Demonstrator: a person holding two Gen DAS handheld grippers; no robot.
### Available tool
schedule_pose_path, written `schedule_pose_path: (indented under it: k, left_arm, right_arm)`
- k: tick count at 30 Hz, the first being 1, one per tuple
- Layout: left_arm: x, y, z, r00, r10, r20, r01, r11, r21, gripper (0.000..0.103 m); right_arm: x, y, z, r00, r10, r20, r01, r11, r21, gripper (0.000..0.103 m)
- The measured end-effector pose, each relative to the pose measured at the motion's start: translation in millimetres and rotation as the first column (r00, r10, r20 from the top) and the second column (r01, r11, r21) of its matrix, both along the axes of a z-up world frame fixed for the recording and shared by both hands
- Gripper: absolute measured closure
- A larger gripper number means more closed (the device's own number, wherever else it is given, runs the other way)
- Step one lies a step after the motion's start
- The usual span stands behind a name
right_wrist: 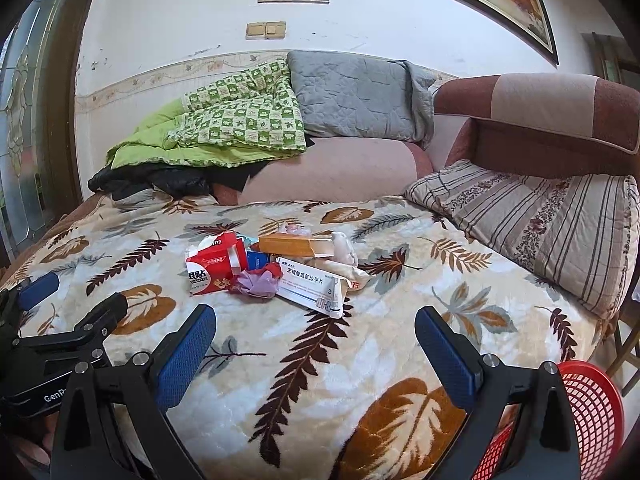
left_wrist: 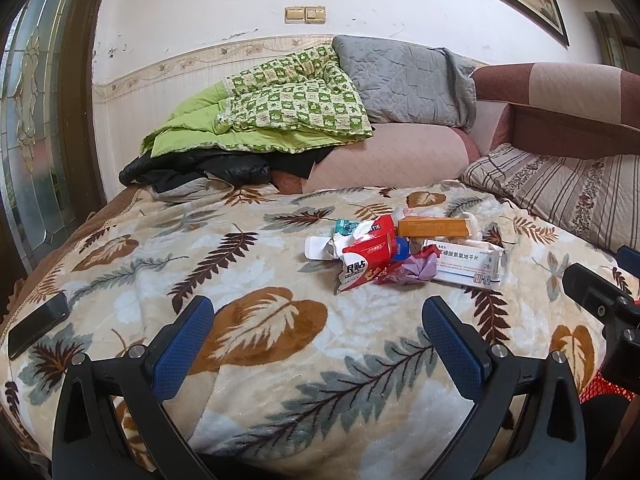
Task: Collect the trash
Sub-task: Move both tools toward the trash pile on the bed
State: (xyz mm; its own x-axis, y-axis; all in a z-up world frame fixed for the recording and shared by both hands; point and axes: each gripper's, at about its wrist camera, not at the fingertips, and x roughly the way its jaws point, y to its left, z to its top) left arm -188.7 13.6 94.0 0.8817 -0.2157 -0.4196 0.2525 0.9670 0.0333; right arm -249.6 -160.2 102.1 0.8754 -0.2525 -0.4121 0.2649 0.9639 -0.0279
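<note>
Your trash pile (left_wrist: 404,256) sits mid-bed on the leaf-print blanket (left_wrist: 260,320), ahead of both grippers & well apart from them. It all looks light: empty cardboard boxes, crumpled wrappers, tissue. The boxes are stiff-ish but will crush, so pinch across the narrow faces, not the flat tops.

- Red torn box (right_wrist: 216,262): already ripped open; grab a folded wall, not the loose flap.
- White medicine box (right_wrist: 316,286): long, flat, nearest edge of the pile; take it across the short width.
- Orange box (right_wrist: 292,245): at the back, partly on other bits.
- Purple crumpled wrapper (right_wrist: 258,285): soft, prob slippery; pinch the bulk.

Left gripper (left_wrist: 318,318) & right gripper (right_wrist: 316,328) both have jaws spread wide, holding nothing. The red mesh basket (right_wrist: 592,408) sits by your right, off the bed edge; likely the drop spot.
</note>
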Motion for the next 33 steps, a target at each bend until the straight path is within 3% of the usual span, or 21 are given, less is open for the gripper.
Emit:
schedule_pose_path:
  k: [21, 33]
  left_arm:
    - [-1, -4, -4, 1.000, -0.004, 0.003, 0.004, 1.000, 0.004, 0.000]
    - [3, -5, -5, 0.999, -0.032, -0.035, 0.032, 0.999, 0.009, 0.000]
  right_arm:
    - [-3, -9, -1, 1.000, -0.014, -0.001, 0.014, 1.000, 0.014, 0.002]
    - [-3, -11, -2, 1.000, -0.017, -0.016, 0.017, 1.000, 0.021, 0.002]
